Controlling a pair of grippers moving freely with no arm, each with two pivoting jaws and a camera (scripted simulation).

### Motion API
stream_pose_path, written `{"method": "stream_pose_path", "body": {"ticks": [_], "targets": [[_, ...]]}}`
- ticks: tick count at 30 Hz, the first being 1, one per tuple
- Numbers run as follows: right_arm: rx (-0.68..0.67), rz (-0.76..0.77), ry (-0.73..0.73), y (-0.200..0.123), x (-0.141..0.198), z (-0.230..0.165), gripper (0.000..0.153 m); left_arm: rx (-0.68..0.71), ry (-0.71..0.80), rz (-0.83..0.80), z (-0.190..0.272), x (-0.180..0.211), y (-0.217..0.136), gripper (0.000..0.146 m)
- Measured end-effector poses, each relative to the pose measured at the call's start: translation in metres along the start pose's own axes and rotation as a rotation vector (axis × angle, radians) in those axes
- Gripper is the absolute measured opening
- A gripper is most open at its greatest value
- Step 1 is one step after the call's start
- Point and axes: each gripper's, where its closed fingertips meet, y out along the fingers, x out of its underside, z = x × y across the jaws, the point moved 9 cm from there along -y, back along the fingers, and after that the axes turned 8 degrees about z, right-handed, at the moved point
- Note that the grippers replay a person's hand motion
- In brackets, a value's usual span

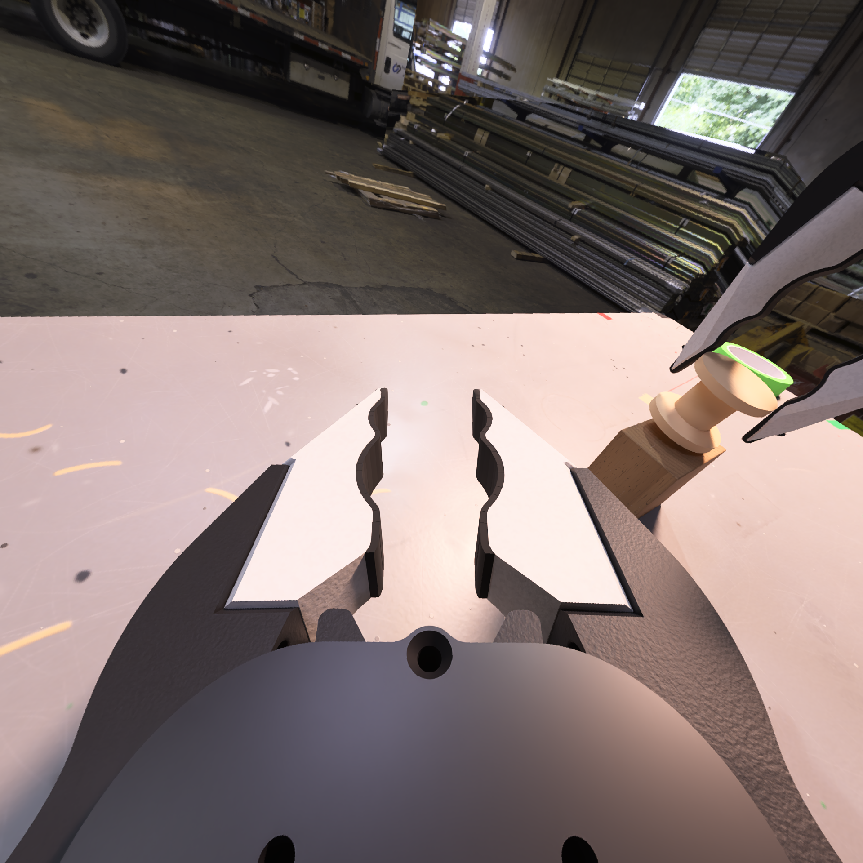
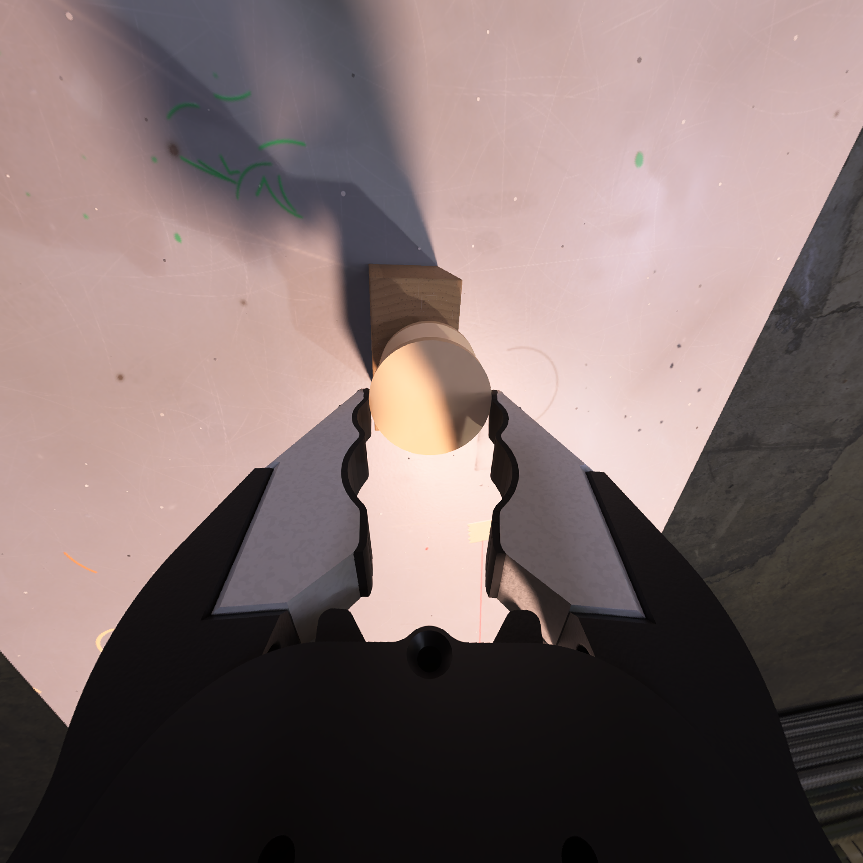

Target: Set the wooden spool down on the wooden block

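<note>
The wooden spool [image 1: 696, 413] stands with its lower flange on top of the wooden block [image 1: 649, 471] at the right of the left wrist view. My right gripper [image 1: 710, 404] comes down from above, its fingers closed on the spool's upper flange. In the right wrist view the spool's round top [image 2: 429, 397] sits between the fingertips of the right gripper [image 2: 429, 407], with the block [image 2: 413, 296] showing beneath it. My left gripper [image 1: 428, 397] is open and empty, low over the table to the left of the block.
The pale, scuffed table [image 1: 187, 397] ends just beyond the block. A green tape roll [image 1: 766, 373] lies behind the spool. In the right wrist view the table's edge runs diagonally at the right, with concrete floor [image 2: 770, 420] below it.
</note>
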Motion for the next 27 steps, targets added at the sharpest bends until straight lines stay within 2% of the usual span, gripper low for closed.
{"method": "stream_pose_path", "body": {"ticks": [27], "targets": [[-0.006,-0.004,0.006,0.0061,-0.0005,-0.0028,0.051,-0.002,0.007,-0.004,-0.0011,0.0002,0.0002,0.036]]}}
